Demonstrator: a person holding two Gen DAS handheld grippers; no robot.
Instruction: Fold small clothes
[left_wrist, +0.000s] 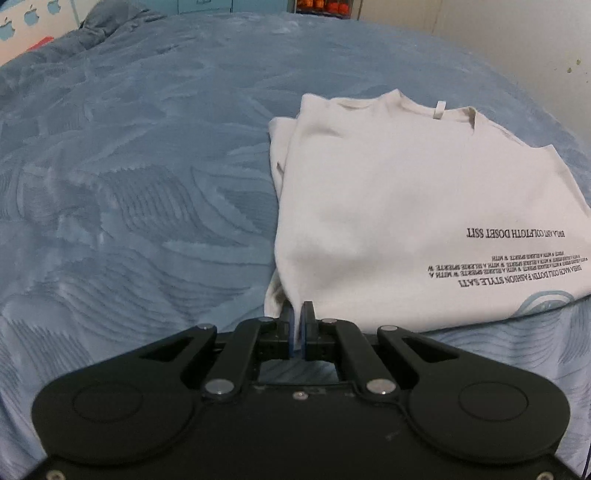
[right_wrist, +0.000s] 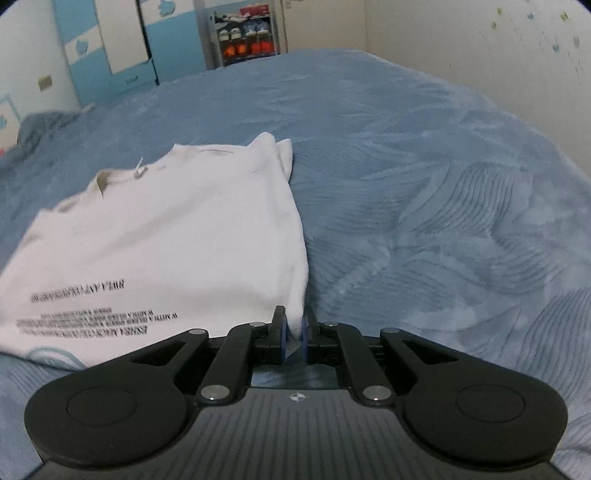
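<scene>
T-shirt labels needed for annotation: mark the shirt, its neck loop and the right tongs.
T-shirt (left_wrist: 388, 206): left wrist view, plain chest fabric.
Neck loop (left_wrist: 439, 110): left wrist view, the loop's middle.
Right tongs (right_wrist: 294, 332): right wrist view, between fingertips.

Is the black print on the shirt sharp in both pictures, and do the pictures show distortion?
Left wrist view: the print on the shirt is fairly crisp, though upside down. Right wrist view: the print looks smeared and unreadable, and the shirt is brighter, almost washed out. Both views: the fisheye bends the blue bedcover into a dome.
</scene>
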